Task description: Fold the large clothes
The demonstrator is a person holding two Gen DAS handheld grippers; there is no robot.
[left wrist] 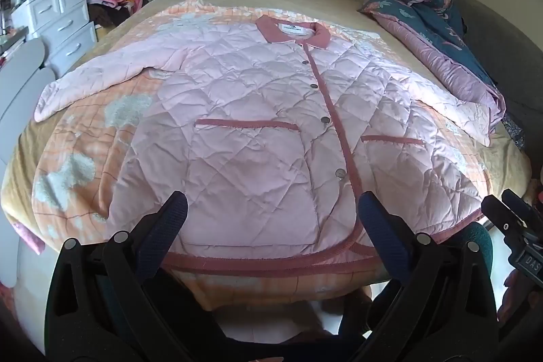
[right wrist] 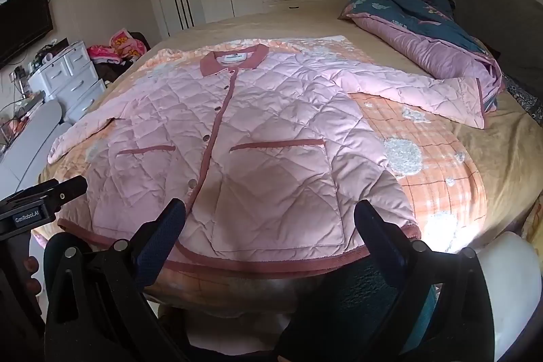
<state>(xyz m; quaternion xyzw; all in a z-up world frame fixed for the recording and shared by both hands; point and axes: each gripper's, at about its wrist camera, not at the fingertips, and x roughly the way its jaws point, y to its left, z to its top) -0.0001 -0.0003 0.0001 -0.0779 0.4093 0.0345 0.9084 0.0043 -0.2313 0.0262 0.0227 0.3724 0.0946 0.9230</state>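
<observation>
A pink quilted jacket [left wrist: 258, 111] with a darker pink collar, trim and two pockets lies flat and buttoned on the bed, front up, both sleeves spread out to the sides. It also shows in the right wrist view [right wrist: 258, 138]. My left gripper [left wrist: 271, 223] is open and empty, held above the jacket's bottom hem near the bed's near edge. My right gripper [right wrist: 269, 226] is open and empty, also above the hem, to the right of the left one. Each gripper's body shows at the edge of the other's view.
An orange checked blanket [left wrist: 85, 138] lies under the jacket on the beige bed [right wrist: 502, 151]. A rolled dark floral and purple quilt [right wrist: 424, 33] lies at the right by the headboard. White drawers [left wrist: 64, 19] and a clothes pile stand left. White wardrobes line the far wall.
</observation>
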